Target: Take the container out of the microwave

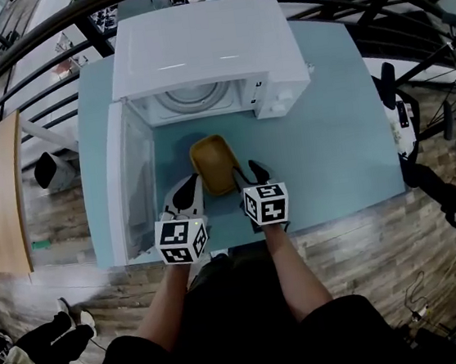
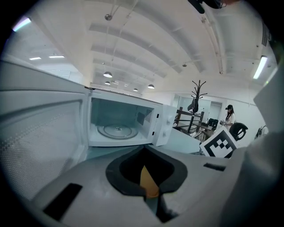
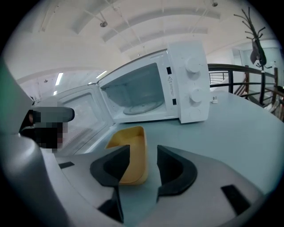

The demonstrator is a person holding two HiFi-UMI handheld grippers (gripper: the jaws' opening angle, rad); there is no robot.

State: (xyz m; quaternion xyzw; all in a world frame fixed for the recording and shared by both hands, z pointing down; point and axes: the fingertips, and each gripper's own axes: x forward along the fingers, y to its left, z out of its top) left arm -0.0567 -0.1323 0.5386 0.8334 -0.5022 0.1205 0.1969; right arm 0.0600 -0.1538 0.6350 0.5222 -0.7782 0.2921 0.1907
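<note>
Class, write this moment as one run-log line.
microwave: door open | container: out, on table | left gripper: shut on container | right gripper: open

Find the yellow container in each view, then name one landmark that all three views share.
Head view: container at centre, on the table before the microwave.
Left gripper view: only a sliver of it, low centre.
Right gripper view: lower centre.
Shared landmark: the open white microwave.

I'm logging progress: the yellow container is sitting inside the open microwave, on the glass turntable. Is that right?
Not quite: the yellow container is sitting outside the open microwave, on the blue table in front of it. The head view shows this.
</note>
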